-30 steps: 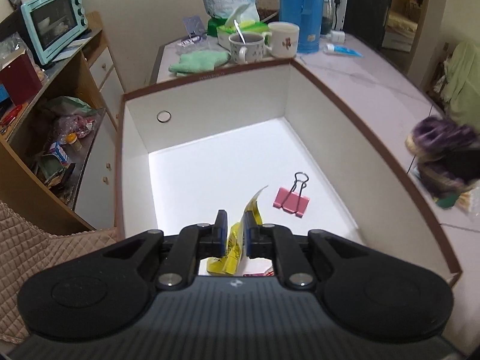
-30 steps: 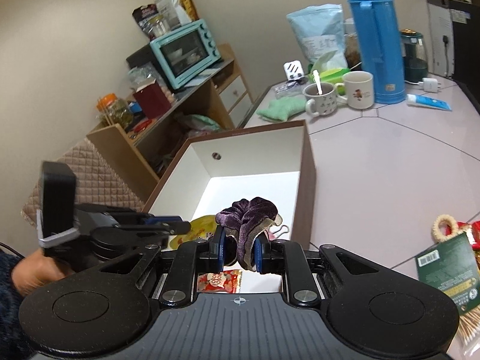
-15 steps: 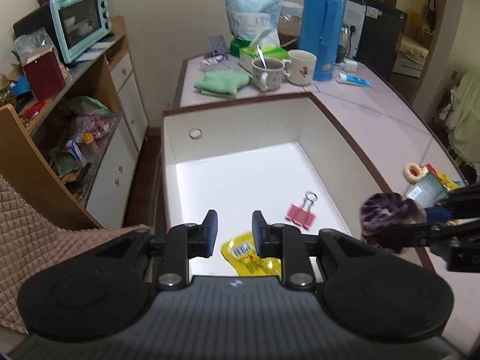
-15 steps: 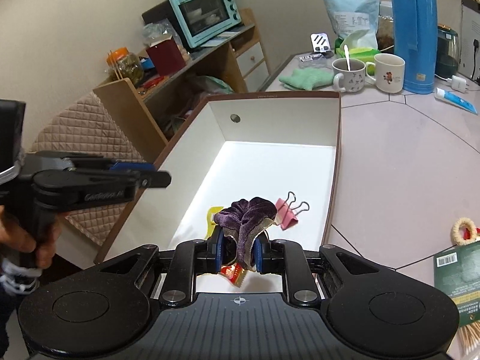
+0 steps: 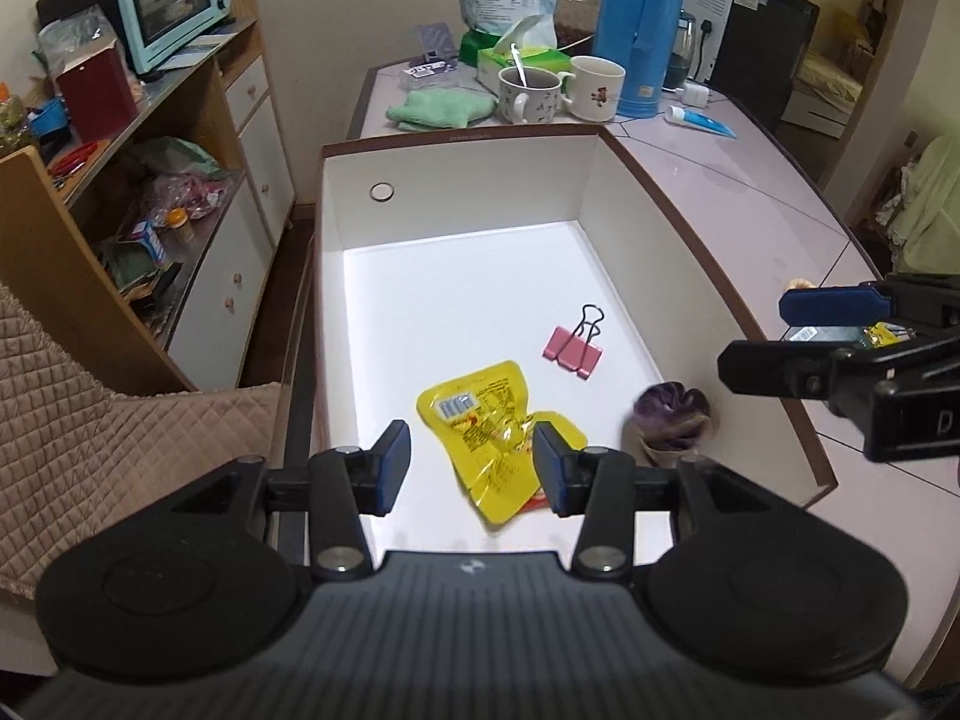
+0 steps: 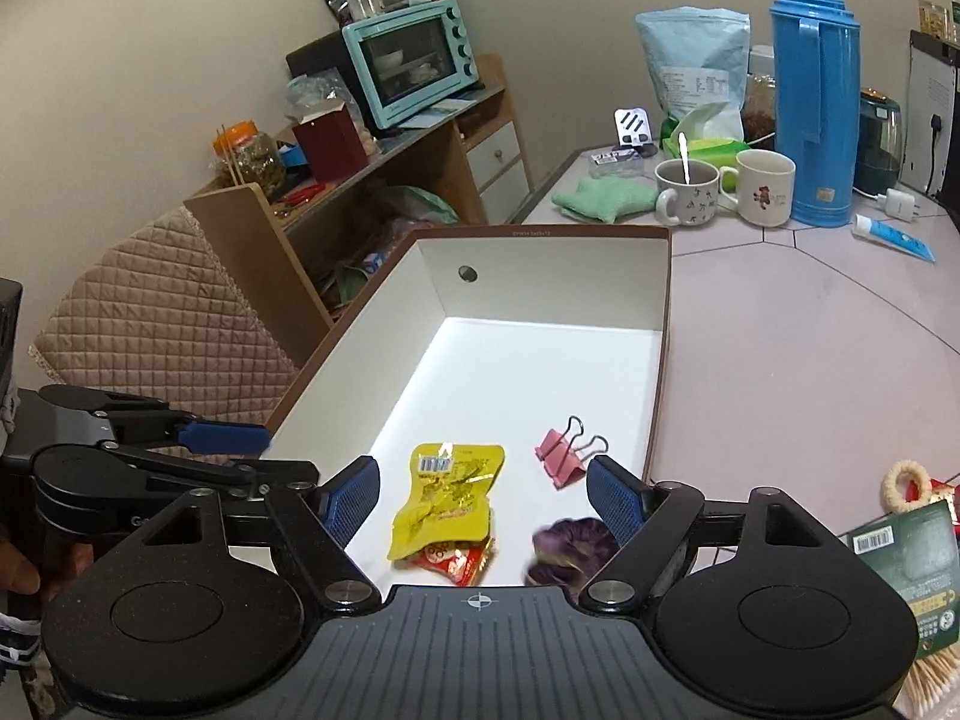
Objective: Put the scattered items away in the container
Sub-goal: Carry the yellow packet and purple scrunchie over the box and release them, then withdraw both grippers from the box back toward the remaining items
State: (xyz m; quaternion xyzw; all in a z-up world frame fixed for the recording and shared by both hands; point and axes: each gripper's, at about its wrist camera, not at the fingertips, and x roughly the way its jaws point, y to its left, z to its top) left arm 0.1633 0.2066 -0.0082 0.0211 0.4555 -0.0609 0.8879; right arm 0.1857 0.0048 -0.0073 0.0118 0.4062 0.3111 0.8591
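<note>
Both jaws have just been opening: right gripper (image 6: 483, 501) wide, purple velvet scrunchie (image 5: 672, 414) dropped into white brown-rimmed box (image 5: 606, 135); left gripper (image 5: 471, 465) half-spread, empty, above yellow foil sachet (image 5: 489, 426). Remaining clutter lies right of the box, nearer the right gripper.

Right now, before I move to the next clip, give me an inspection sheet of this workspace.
Surface: pale tiled countertop, bare beside the box.
Job's things: white box holds yellow packet lying over a red packet, pink binder clip and purple scrunchie. Green pack and ring-shaped item wait outside.
Clutter: two mugs, blue thermos, green cloth, tube.
Grippers: left gripper and right gripper have both just been opening; both open, nothing gripped.
Cables: charger plug near thermos.
Surroundings: mint oven on cluttered shelves; quilted cover.
</note>
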